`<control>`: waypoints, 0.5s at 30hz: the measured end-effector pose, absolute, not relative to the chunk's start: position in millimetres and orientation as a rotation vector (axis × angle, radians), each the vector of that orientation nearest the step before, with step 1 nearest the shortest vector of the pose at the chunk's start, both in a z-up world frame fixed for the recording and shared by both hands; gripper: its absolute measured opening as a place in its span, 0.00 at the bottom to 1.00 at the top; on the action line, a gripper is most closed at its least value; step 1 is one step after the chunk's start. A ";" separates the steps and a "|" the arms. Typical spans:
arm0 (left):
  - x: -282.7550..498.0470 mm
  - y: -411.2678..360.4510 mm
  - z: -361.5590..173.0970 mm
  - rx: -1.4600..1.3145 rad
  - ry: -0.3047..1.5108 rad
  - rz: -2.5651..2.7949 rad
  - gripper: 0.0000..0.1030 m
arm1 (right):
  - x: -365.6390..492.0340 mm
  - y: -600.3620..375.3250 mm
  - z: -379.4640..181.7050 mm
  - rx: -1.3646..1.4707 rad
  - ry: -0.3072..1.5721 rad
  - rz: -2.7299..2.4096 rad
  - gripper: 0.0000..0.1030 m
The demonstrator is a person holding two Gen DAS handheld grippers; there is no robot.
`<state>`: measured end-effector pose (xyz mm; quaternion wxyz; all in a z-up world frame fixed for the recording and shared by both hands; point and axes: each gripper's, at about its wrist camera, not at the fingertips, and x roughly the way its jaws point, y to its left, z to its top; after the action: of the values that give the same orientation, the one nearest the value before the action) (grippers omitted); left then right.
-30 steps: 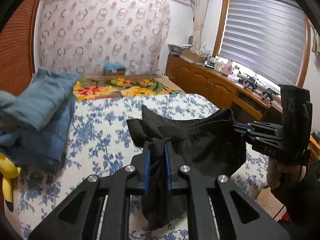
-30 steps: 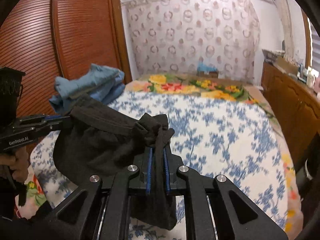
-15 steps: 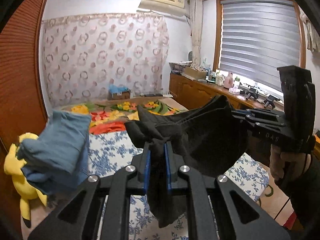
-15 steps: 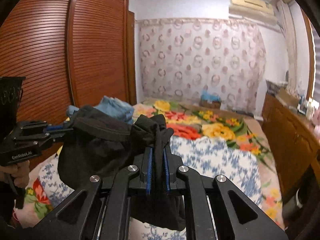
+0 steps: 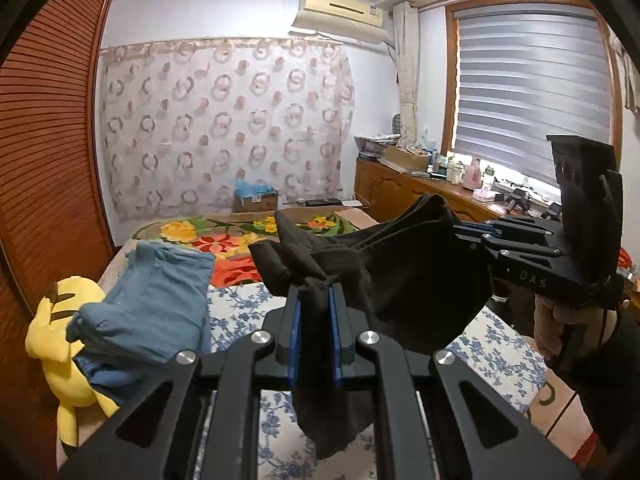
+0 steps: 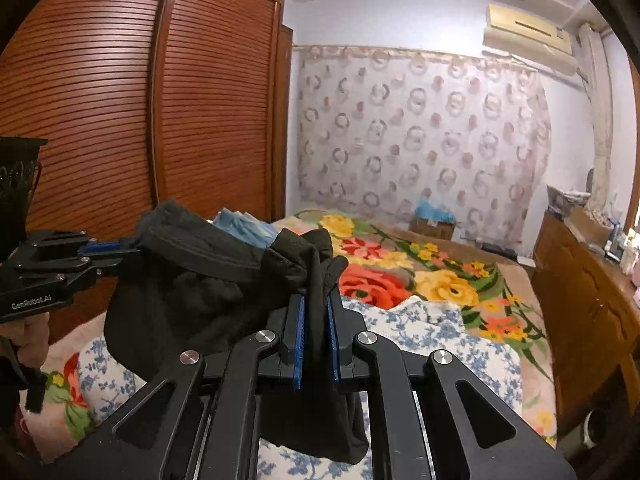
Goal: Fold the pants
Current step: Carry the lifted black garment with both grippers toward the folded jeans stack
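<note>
Though beside pants (image 5: 400, 288), blue clothes (image 5: 156, 304).

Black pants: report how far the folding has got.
Done: a folded blue garment already lies on the bed. In hand: left gripper and right gripper each clamp the black pants, lifted off the bed. Left: every fold, then setting them down.

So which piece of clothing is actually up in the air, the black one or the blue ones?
The black pants: pinched at each end by the left gripper and right gripper, sagging between them. The blue clothes lie piled on the bed.
</note>
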<state>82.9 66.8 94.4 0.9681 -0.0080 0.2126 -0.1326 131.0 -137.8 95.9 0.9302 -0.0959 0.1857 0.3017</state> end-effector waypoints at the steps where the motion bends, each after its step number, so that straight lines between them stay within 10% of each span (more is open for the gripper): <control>1: 84.8 70.2 95.2 -0.018 0.427 -0.260 0.09 | 134.8 -134.0 96.1 -0.200 0.381 0.625 0.07; 15: 129.1 127.1 88.7 -0.061 0.415 -0.129 0.09 | 211.7 -64.4 97.8 -0.253 0.353 0.767 0.07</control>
<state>129.1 127.1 88.7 0.9760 -0.0303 0.2058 -0.0639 211.7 -64.4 97.8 0.9045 -0.1223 0.1707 0.3713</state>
